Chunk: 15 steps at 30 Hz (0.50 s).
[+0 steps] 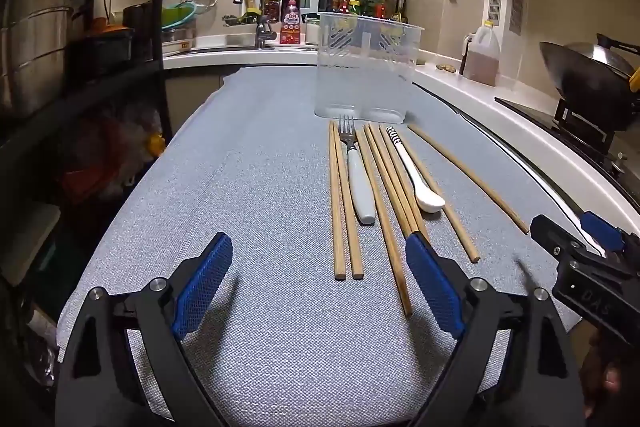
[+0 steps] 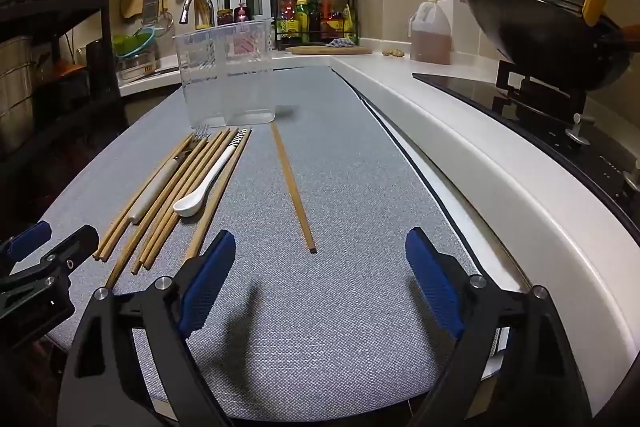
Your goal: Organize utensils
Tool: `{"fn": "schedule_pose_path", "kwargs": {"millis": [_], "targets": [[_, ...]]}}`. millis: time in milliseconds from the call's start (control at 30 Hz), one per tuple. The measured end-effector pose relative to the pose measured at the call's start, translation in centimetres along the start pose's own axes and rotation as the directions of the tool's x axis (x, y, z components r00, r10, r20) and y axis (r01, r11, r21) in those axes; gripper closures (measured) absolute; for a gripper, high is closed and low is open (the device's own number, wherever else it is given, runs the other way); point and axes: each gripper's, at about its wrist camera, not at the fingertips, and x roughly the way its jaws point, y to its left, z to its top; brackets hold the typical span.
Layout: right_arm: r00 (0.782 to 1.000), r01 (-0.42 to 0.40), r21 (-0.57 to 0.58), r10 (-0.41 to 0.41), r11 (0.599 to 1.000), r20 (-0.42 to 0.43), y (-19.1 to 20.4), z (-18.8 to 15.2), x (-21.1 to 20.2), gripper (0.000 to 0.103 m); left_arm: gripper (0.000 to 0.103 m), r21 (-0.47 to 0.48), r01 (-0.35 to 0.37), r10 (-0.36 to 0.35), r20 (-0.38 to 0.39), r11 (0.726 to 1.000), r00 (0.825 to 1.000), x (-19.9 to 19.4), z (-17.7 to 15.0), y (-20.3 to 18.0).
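A: Both grippers hover over the grey mat (image 1: 260,155). The left gripper (image 1: 320,259) is spread wide, nothing between its fingers.

B: The right gripper (image 2: 320,255) too, wide and empty. Chopsticks (image 1: 346,203), fork (image 1: 356,171) and spoon (image 1: 416,175) lie centre frame, before the clear container (image 1: 366,67). One lone chopstick (image 2: 292,187) lies apart.

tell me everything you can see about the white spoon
The white spoon looks glossy, like ceramic, with a rounded bowl and a slim handle that ends in black and white stripes. It lies flat on the grey mat, bowl towards the cameras, handle towards the clear container. It rests among the wooden chopsticks, seemingly across some. No claw touches it.
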Motion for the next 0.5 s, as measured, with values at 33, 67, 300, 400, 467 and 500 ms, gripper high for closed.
{"fn": "schedule_pose_path", "kwargs": {"millis": [33,67,300,400,467,500], "targets": [[1.000,0.000,-0.003,0.000,1.000,0.001,0.07,0.07,0.03,0.017,0.018,0.001,0.001,-0.001,0.002,1.000,1.000,-0.08,0.11,-0.02],[1.000,-0.001,0.000,0.001,1.000,0.003,0.10,0.07,-0.07,0.017,0.018,0.001,0.002,-0.002,0.003,1.000,1.000,-0.16,0.24,-0.04],[1.000,-0.009,0.004,0.009,1.000,0.001,0.08,0.02,-0.18,0.017,0.018,0.005,0.004,-0.004,0.004,1.000,1.000,-0.04,-0.29,-0.26],[1.000,-0.009,0.002,0.009,1.000,0.003,0.15,0.06,-0.13,0.017,0.018,0.007,0.006,-0.006,0.005,1.000,1.000,-0.03,-0.37,-0.34],[1.000,-0.003,0.003,0.003,1.000,0.014,0.06,0.10,-0.44,0.017,0.018,0.009,0.011,-0.011,0.004,1.000,1.000,-0.15,-0.30,-0.23],[1.000,-0.002,0.003,0.002,1.000,0.018,0.07,0.13,-0.52,0.017,0.018,0.010,0.012,-0.012,0.003,1.000,1.000,-0.08,-0.26,-0.17]]}}
